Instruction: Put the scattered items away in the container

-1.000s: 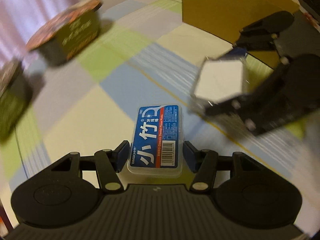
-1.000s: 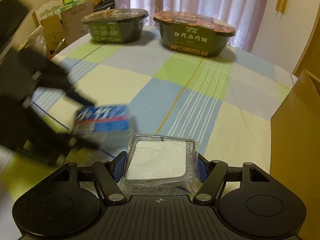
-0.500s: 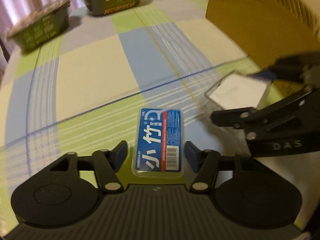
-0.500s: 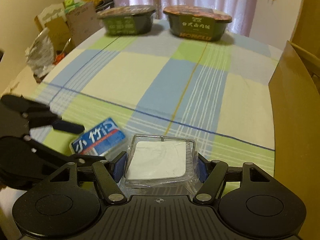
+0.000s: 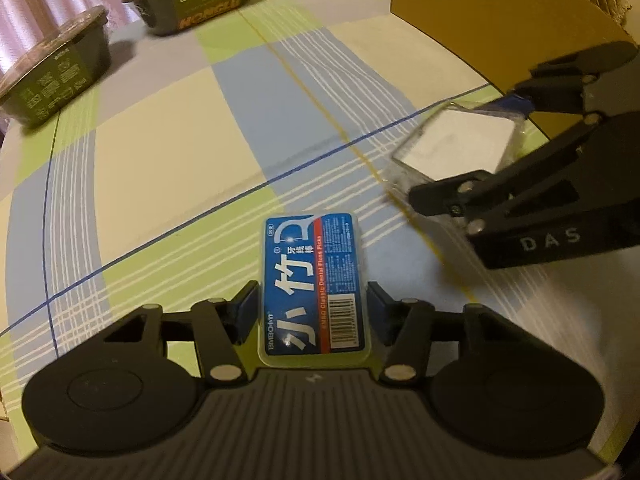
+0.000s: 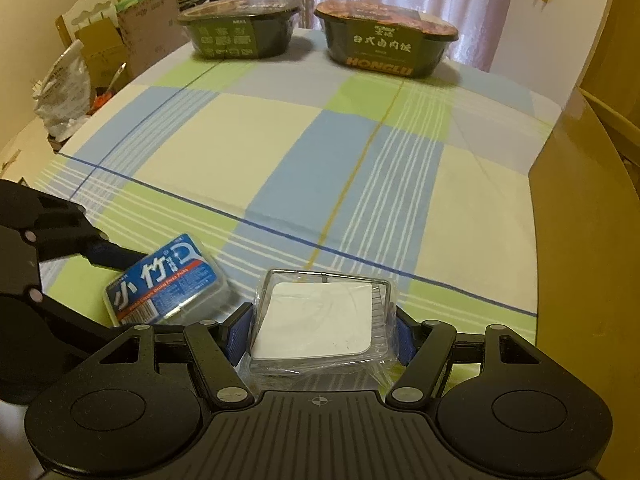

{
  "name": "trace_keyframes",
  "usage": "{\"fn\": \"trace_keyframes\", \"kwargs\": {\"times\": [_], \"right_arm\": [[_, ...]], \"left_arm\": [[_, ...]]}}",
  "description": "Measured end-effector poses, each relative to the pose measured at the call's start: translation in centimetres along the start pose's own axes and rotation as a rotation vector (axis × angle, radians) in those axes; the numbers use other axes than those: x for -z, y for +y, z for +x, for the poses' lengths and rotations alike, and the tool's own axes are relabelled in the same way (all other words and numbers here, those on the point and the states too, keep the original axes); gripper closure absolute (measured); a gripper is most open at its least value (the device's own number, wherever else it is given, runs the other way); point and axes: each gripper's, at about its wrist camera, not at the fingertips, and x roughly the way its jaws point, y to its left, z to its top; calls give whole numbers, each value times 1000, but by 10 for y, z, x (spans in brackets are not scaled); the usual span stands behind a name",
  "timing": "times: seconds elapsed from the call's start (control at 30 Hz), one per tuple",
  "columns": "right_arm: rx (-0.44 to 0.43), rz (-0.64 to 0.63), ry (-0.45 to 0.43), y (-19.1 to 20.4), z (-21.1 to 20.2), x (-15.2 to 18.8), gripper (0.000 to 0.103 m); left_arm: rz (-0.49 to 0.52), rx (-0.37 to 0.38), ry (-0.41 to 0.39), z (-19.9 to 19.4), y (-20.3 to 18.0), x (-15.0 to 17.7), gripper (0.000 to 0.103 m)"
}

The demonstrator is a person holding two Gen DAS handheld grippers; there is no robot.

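The left claw [image 5: 314, 304] is clamped on a blue floss pick box [image 5: 314, 284], its blue pads pressing the box's two long sides near the barcode end, with most of the box jutting forward past the fingertips. The right claw [image 6: 320, 330] is closed on a clear plastic case [image 6: 320, 322] with a white card inside, gripped at its near end, loose wrapping bunched below it. Both things appear lifted off the checked bench [image 6: 320, 152], though how high is hard to tell. The cardboard box [image 6: 576, 240], which I take to be the container, stands just to the right of the right claw, its brown wall rising past the top of that view; its opening is not visible, so the drop point cannot be judged from here. The two claws sit close together, the left one just to the left of the right one. To do this step well, I would carry the right claw over the wall first, since it is nearer, and lift enough that the case's front edge clears the rim before opening. The left claw should wait or trail behind to avoid a bump. Two dark food bowls [image 6: 386, 48] sit well ahead of both claws at the bench's far edge, awaiting their turn.
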Motion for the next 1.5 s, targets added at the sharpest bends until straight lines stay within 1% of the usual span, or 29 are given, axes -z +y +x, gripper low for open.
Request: {"fn": "trace_keyframes", "kwargs": {"times": [0.5,0.83,1.03,1.13,1.27,1.37,1.5], "right_arm": [[-10,-14,2,4,3,-4,32],[-1,-7,-20,3,1,-7,32],[16,15,-50,-2,-8,-9,32],[30,47,-85,-7,-21,-10,32],[54,125,-146,-12,-53,-3,32],[68,139,-151,-8,-79,12,32],[91,163,-148,-11,-113,31,32]], "left_arm": [[-18,1,10,2,2,0,52],[-27,7,4,1,3,-1,52],[-24,20,-6,-4,1,-1,52],[-37,20,-21,-10,2,1,52],[-47,10,-39,-26,-3,5,52],[-54,-9,-64,-44,-12,9,52],[-108,-5,-81,-71,-30,16,52]]}}
